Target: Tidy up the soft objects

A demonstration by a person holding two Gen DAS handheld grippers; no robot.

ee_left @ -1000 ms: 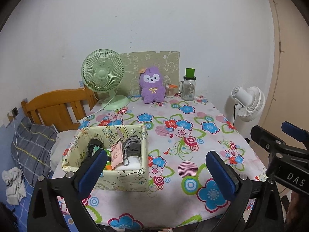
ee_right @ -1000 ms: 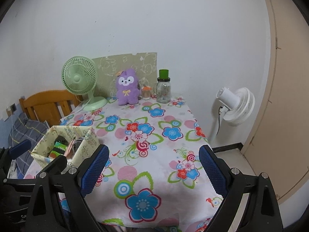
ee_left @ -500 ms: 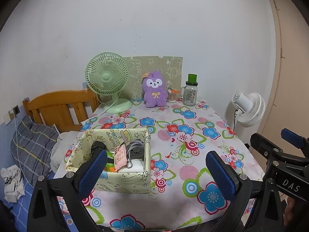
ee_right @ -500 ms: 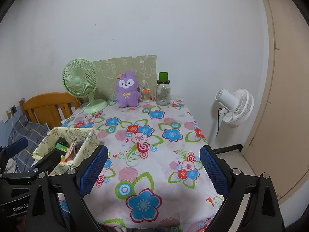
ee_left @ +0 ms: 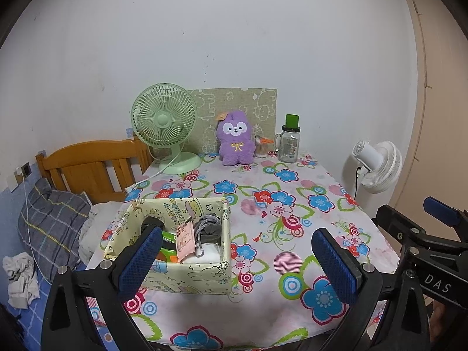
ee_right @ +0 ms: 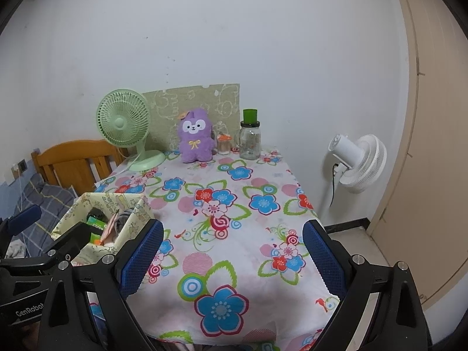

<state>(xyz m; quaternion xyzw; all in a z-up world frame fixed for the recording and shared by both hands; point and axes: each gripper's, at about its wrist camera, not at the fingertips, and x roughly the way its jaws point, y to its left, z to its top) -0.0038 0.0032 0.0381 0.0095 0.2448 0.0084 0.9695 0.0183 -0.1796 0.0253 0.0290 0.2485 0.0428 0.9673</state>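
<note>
Starting from the left, a wooden bed headboard (ee_left: 87,163) stood beside a table covered with a flowered tablecloth (ee_left: 263,204). On the near left part of the cloth was a soft rectangular fabric storage box (ee_left: 187,275) with pale yellow cartoon print; inside it lay a grey knitted cloth (ee_left: 207,229), a pink packet (ee_left: 185,239) and a green package (ee_left: 166,245). At the far edge, against the wall, a round mint-green desk fan (ee_left: 163,122) with a ribbed grille stood on the left. Next to it sat the purple plush toy (ee_left: 235,139), fluffy, upright, with a white face and a yellow bow, leaning near a green printed board (ee_left: 263,105). To its right were a small jar (ee_left: 261,147) and a glass mug jar with green lid (ee_left: 288,140).

The left gripper (ee_left: 238,263) hung over the near edge, its blue textured pads wide apart and empty. The right gripper (ee_right: 232,257) was also spread wide, holding nothing.

The left view showed the box contents from above and a crumpled cloth (ee_left: 19,275) on the bed; the right view showed more of the white floor fan (ee_right: 358,163) and the beige door (ee_right: 421,146).
</note>
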